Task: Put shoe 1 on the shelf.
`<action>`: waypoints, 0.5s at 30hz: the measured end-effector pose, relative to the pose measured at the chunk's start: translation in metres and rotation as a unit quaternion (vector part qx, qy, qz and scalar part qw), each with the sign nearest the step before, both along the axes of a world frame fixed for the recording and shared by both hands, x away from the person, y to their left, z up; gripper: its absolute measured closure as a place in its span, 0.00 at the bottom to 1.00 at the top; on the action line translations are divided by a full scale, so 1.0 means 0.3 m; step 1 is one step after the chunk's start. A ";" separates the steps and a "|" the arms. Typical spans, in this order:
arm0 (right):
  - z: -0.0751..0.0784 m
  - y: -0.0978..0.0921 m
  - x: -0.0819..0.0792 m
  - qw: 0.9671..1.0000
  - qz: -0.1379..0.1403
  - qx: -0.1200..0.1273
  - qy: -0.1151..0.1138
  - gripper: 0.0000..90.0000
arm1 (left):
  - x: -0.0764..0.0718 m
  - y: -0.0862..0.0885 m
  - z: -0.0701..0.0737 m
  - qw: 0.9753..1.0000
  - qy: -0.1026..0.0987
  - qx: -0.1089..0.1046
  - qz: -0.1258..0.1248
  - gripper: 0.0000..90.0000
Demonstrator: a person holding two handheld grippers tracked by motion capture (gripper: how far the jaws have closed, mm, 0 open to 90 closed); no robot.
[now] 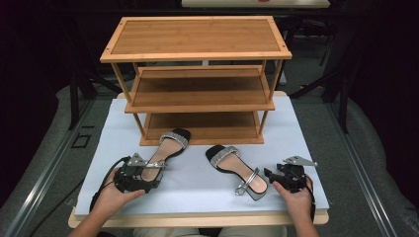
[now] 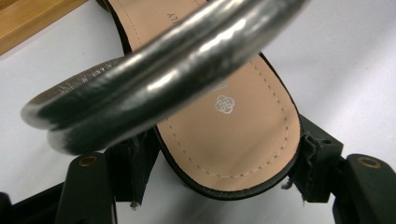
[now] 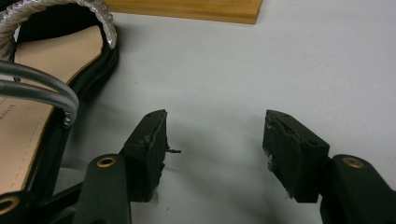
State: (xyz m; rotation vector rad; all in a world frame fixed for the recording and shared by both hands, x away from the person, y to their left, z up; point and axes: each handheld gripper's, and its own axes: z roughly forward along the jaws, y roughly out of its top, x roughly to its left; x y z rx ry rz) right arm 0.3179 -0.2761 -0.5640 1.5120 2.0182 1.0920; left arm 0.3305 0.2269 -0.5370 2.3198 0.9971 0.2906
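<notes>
The left gripper has its fingers around the heel of the left sandal, black with a silver strap, toe toward the table's far edge; the right gripper has fingers spread.

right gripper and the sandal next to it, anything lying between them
Nothing: in the right gripper view, bare white table separates the open right gripper from the right sandal.

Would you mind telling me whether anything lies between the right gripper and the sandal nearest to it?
Nothing visible does. The right gripper is open over the bare pale blue table mat, and the black flat sandal with the silver straps lies just beside it, with only open mat between.
</notes>
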 end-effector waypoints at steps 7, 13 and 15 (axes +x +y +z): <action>0.000 0.002 0.000 1.000 -0.004 -0.003 -0.005 0.44 | 0.004 -0.031 0.015 1.000 0.012 0.019 0.016 0.37; 0.001 0.001 -0.001 1.000 -0.002 -0.003 -0.003 0.44 | 0.036 -0.064 0.030 0.999 0.018 0.012 0.033 0.37; 0.000 0.002 -0.001 1.000 -0.005 -0.002 -0.006 0.44 | 0.057 -0.075 0.043 0.999 0.021 -0.003 0.049 0.38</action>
